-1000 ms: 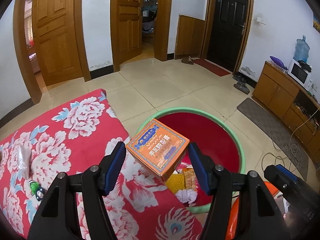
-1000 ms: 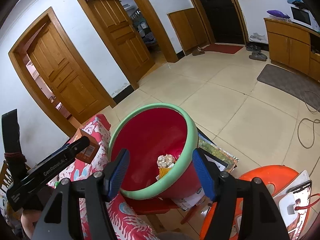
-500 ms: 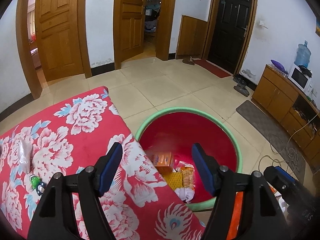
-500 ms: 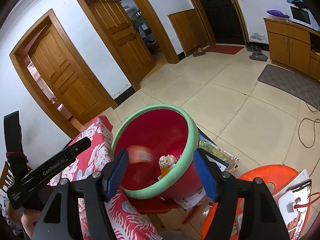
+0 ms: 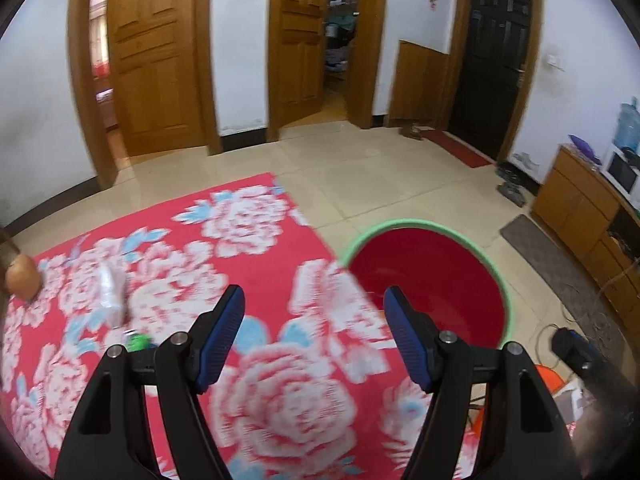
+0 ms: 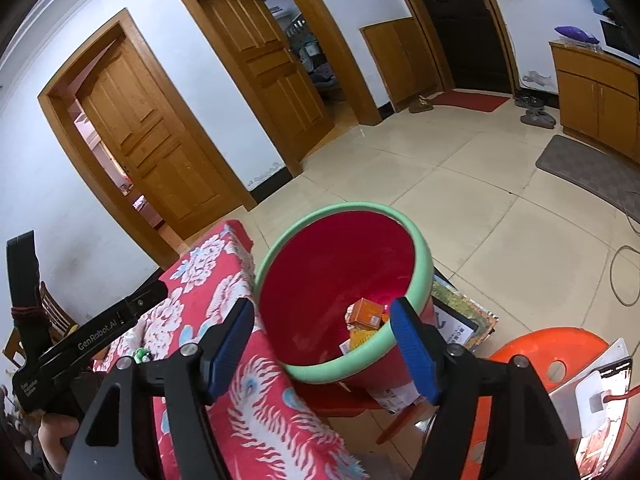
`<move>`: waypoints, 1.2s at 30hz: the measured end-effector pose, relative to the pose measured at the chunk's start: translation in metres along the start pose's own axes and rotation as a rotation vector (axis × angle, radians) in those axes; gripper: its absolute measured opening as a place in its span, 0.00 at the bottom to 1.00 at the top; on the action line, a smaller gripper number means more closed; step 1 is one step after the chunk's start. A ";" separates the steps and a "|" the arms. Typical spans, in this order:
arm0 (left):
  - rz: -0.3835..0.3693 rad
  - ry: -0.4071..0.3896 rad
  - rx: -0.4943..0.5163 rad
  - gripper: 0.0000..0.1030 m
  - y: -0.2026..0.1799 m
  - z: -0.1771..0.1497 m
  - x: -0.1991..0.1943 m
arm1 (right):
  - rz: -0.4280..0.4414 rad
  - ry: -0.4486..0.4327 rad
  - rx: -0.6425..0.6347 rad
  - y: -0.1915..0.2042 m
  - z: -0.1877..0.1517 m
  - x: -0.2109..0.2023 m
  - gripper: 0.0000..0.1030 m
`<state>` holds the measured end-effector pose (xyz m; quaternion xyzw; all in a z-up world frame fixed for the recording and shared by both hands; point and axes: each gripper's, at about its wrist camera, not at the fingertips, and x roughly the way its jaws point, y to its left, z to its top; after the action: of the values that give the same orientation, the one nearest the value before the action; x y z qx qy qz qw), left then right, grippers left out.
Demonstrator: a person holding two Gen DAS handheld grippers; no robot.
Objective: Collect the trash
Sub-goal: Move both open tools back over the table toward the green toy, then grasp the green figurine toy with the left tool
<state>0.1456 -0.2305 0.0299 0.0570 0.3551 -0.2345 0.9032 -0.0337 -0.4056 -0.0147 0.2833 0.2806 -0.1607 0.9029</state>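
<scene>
The bin (image 6: 344,280) stands on the floor (image 6: 480,200) directly against the right edge of the counter (image 5: 248,280), its rim touching the cloth edge. Inside the bin, a box (image 6: 365,313) lies on top of other trash at the bottom. On the counter, a plastic wrapper (image 5: 110,292) lies toward the left, a small toy (image 5: 138,342) just in front of it, and a round object (image 5: 22,280) at the far left edge. A stool (image 6: 540,360) stands right of the bin, with printed papers (image 6: 464,320) between them under the bin. Doorways lie behind; a cabinet (image 5: 580,208) lines the right wall, a mat (image 5: 556,264) before it.
</scene>
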 end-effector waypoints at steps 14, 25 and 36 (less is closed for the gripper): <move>0.188 0.071 -0.154 0.69 0.086 -0.027 0.011 | 0.021 0.024 -0.019 0.015 -0.010 -0.001 0.72; 0.256 0.184 -0.234 0.62 0.124 -0.045 0.043 | 0.018 0.052 -0.029 0.018 -0.015 0.005 0.72; 0.243 0.175 -0.252 0.56 0.127 -0.047 0.058 | 0.018 0.072 -0.035 0.020 -0.016 0.011 0.72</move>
<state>0.2131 -0.1278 -0.0522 0.0062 0.4494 -0.0716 0.8904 -0.0225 -0.3820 -0.0237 0.2754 0.3132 -0.1374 0.8984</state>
